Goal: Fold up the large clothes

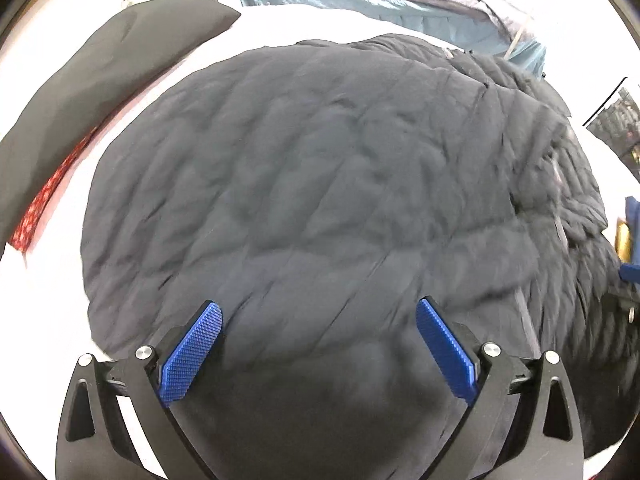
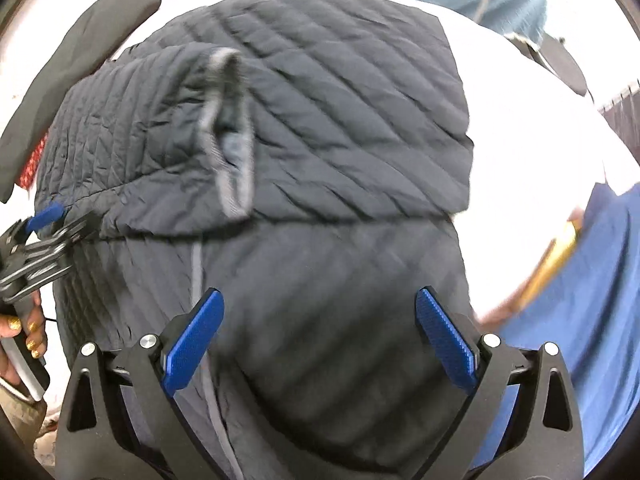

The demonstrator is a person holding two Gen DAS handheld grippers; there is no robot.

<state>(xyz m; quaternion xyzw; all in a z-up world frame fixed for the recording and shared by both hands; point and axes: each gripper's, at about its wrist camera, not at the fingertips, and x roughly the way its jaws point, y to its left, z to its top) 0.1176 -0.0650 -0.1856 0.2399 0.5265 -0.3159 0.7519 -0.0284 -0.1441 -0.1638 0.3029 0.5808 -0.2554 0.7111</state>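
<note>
Both grippers, left (image 1: 319, 322) and right (image 2: 319, 312), hover released over jacket (image 1: 300, 184); pinch hem corners evenly before folding.

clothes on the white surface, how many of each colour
dark navy quilted jacket: 1
black folded garment: 1
teal and grey garment: 1
red patterned fabric, partly hidden under the black one: 1
total: 4
Both tongs, left and right, are open above the jacket.
</note>
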